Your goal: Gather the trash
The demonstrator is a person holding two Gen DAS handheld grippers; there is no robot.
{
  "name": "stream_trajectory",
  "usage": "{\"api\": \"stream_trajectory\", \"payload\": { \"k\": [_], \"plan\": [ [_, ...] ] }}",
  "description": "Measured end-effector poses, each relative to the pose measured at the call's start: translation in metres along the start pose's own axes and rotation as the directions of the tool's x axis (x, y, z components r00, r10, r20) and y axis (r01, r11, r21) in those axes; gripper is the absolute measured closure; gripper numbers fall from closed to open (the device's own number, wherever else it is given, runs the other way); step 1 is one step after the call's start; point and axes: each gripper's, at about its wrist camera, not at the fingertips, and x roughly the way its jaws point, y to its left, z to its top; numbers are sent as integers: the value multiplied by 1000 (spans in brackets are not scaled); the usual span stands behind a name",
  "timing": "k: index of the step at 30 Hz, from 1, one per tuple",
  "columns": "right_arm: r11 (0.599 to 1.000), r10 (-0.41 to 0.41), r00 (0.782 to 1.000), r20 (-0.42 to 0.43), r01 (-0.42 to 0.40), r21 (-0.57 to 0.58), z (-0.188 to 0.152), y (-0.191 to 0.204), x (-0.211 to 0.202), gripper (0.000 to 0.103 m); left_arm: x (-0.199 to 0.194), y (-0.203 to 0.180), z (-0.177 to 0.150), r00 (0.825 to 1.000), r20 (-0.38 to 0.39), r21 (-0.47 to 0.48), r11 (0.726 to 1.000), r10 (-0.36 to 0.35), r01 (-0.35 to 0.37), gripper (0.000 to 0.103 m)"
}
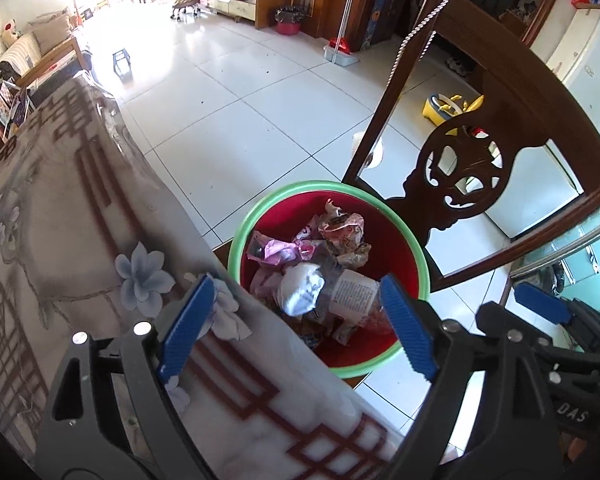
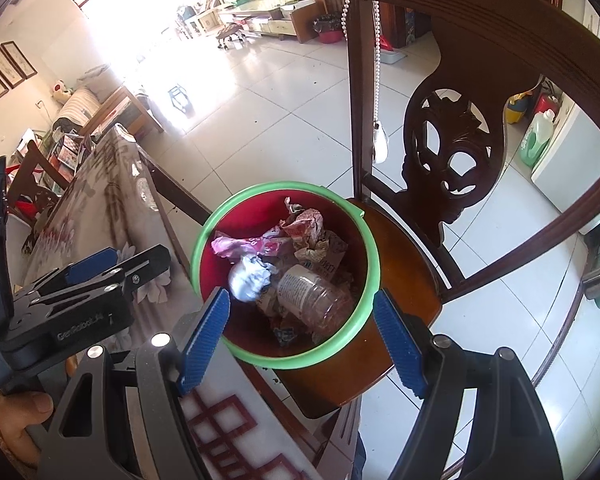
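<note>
Red, green-rimmed bin point(image 1: 396, 240) at frame centre on chair seat point(image 2: 404, 240), trash point(image 1: 300, 294) inside, just beyond left hand-held gripper point(image 1: 296, 324) and right hand-held gripper point(image 2: 300, 336); both released, nothing between jaws.

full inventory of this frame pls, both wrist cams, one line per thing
bin: 1, red with green rim, on the chair seat beside the table
white wad: 1, white, in the bin
plastic bottle: 1, clear with white label, lying in the bin
pink wrapper: 1, pink, in the bin
crumpled packaging: a few pieces, reddish and tan, far side of the bin
chair: 1, dark carved wood, under the bin
table: 1, grey floral cover with red lattice
cord: 1, white, hanging on the chair back
left gripper: 1, black with blue pads, open, empty, above the bin
right gripper: 1, same, open, empty, above the bin
</note>
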Motion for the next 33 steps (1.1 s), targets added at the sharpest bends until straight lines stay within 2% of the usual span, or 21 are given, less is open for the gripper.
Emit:
{"api": "stream_trajectory", "payload": {
  "k": [5,12,17,24,26,29,33],
  "plan": [
    [1000,2,1000,10,-2,-14,-14,21,-7,31,-26,14,-16,999,33,6,1000,4,-4,16],
    [998,10,1000,29,-8,-64,-42,65,-25,30,-76,60,-47,996,89,-76,997,16,-9,12],
    [994,13,999,51,-7,-111,-61,98,-40,26,-118,87,-73,988,145,-121,992,41,-24,8],
    [988,43,997,61,-33,-153,-89,142,-54,24,-154,120,-111,985,162,-155,987,60,-34,8],
    [986,49,996,77,-36,-164,-96,154,-59,17,-167,131,-122,980,183,-168,985,77,-46,8],
    [978,39,992,121,-13,-206,-109,179,-70,16,-191,146,-136,964,233,-186,979,126,-83,8],
    [969,64,981,181,-18,-247,-122,204,-87,12,-224,164,-152,934,304,-220,967,190,-125,7]
  ]
}}
